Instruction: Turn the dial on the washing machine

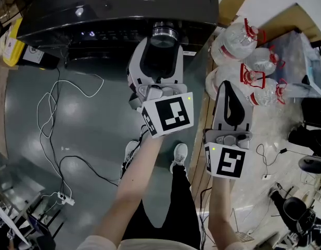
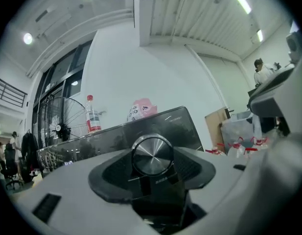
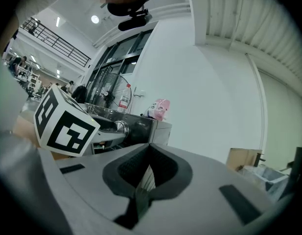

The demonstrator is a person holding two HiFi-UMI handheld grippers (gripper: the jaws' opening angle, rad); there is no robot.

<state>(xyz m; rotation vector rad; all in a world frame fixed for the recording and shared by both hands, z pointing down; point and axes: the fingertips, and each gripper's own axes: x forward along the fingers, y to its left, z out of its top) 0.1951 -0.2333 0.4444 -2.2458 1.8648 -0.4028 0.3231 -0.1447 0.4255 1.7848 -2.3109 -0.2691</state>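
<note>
- The left gripper [image 1: 163,41] has its fingers [image 2: 111,173] clamped on the dial [image 2: 151,153]; the right gripper [image 3: 147,173] has its fingers together, empty.
- The dial looks rigid, smooth, probably slippery: grip its rim.

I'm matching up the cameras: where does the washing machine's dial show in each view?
Head view: dial top centre, at the left gripper's tip.
Left gripper view: dial dead centre, between the jaws.
Right gripper view: dial left of centre, behind the marker cube.
Shared landmark: the dark washing machine.

Black washing machine [image 1: 118,9], brushed silver dial [image 2: 151,154], black-and-white marker cube [image 1: 168,116], red-capped clear bottles [image 1: 238,40]
</note>
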